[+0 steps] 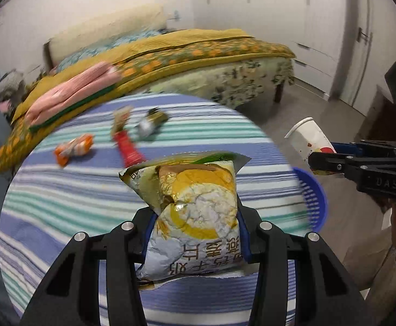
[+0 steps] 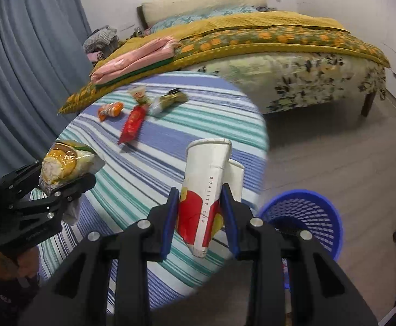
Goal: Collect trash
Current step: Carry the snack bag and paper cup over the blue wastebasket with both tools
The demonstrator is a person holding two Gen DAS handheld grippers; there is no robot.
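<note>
The left gripper (image 1: 195, 217) pinches a yellow snack bag (image 1: 195, 206) between its blue pads, and the bag is up in the air over the near part of the round table (image 1: 62, 203). The right gripper (image 2: 200, 217) squeezes a squashed paper cup (image 2: 204, 190) with red and yellow on it, held above the table's right edge. A second white cup (image 2: 236, 176) pokes out just behind it.

The table wears a striped cloth, blue, green and white. More trash lies near its far edge: an orange wrapper (image 2: 110, 110), a red wrapper (image 2: 132, 125), a small pale packet (image 2: 138, 93) and a gold and silver wrapper (image 2: 168, 100). They sit close together.

A blue basket (image 2: 304, 217) with holes stands on the floor just beside the table's right edge, below the cup. Nothing lies between the cup and the basket.

Behind the table is a bed (image 2: 293, 62) with a yellow blanket and folded pink cloth (image 2: 132, 59). A grey curtain (image 2: 27, 54) hangs at the left
</note>
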